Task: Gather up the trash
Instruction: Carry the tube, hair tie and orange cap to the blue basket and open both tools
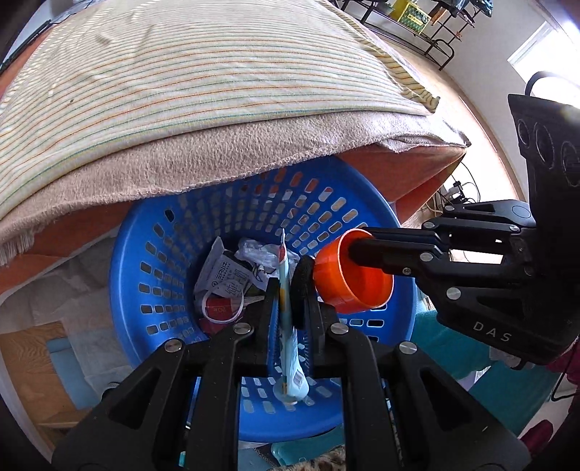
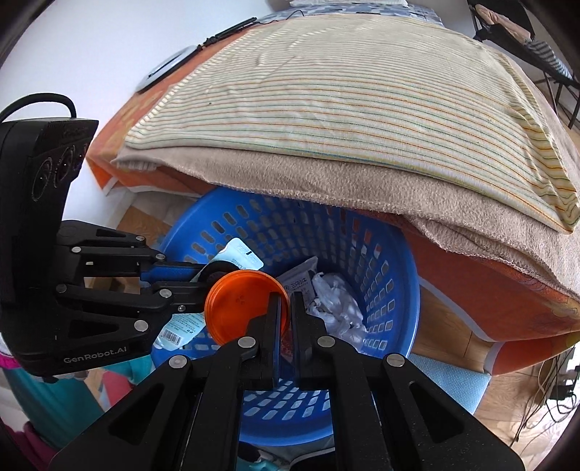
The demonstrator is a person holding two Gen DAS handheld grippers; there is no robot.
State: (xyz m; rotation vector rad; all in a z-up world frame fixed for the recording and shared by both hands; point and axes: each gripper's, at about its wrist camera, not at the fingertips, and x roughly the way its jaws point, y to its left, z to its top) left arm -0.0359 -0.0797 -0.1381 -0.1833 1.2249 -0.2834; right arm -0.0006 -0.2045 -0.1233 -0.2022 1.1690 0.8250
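Note:
A blue perforated basket [image 1: 145, 261] [image 2: 398, 261] stands on the floor under the bed's edge, holding crumpled white wrappers [image 1: 224, 275] [image 2: 337, 308]. Over its mouth, my left gripper [image 1: 288, 290] is shut on a flat light-blue packet [image 1: 290, 347] that hangs down between its jaws; the same packet [image 2: 239, 253] shows in the right wrist view. My right gripper [image 2: 286, 311] is shut on the rim of an orange plastic cup [image 2: 239, 308] [image 1: 348, 279], held just above the basket's right side. The two grippers [image 1: 355, 250] [image 2: 195, 279] hover close together.
A bed with a striped cover [image 1: 203, 72] [image 2: 344, 116] and a beige blanket [image 1: 181, 159] overhangs the basket's far rim. Wooden floor [image 2: 446, 326], cables [image 2: 543, 380] and a metal rack [image 1: 417, 25] lie to the right. Teal cloth [image 1: 453, 347] lies near the basket.

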